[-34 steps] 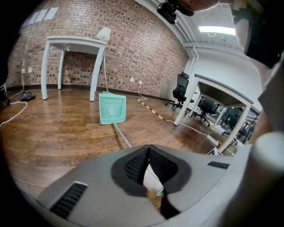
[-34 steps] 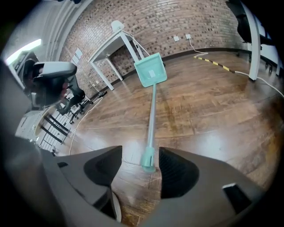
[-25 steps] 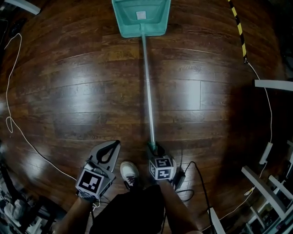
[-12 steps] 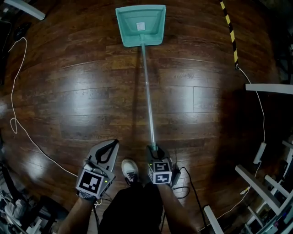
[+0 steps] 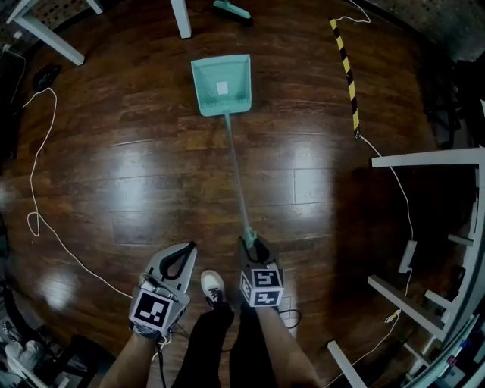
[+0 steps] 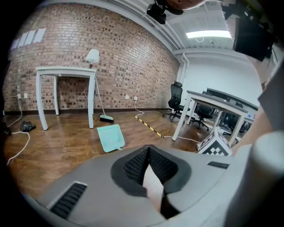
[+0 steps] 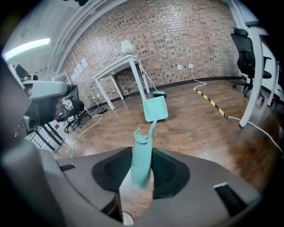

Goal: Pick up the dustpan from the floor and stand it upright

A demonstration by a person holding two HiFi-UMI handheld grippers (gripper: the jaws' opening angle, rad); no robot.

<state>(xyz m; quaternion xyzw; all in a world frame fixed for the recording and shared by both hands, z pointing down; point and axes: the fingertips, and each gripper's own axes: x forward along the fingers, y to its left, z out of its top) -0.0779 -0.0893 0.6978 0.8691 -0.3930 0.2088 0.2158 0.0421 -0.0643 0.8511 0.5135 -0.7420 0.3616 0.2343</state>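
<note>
Dustpan (image 5: 221, 85): long axis ran nearly straight away from the person across the wooden floor (image 5: 114, 182). The mint pan (image 7: 155, 108) was at the far end, mouth pointing away. The thin handle (image 5: 236, 178) came back toward the person, slanting slightly to the right in the head view. The pan end was down at the floor and the near end was up in the jaws, so the whole tool sloped. I could not tell whether the pan lay flat or touched only at one edge.

Location: the pan sat just in front of a leg of the white desk (image 5: 182, 19), near a brush (image 5: 231, 9) of the same mint colour, with the yellow-and-black striped tape (image 5: 345, 68) off to its right.

Right gripper (image 5: 252, 244): the jaws had just been closing and stood partway in, clamped on the flared mint grip end (image 7: 142, 159) of the handle. The grip end stood upright between the two ribbed pads, and its hooked tip stuck out past them.

Left gripper (image 5: 189, 247): the jaws were together at the tips with nothing between them. It was held apart from the dustpan, to the left of the person's shoe (image 5: 212, 286), pointing forward and down.

A white cable (image 5: 34, 151) trailed along the floor at far left.
</note>
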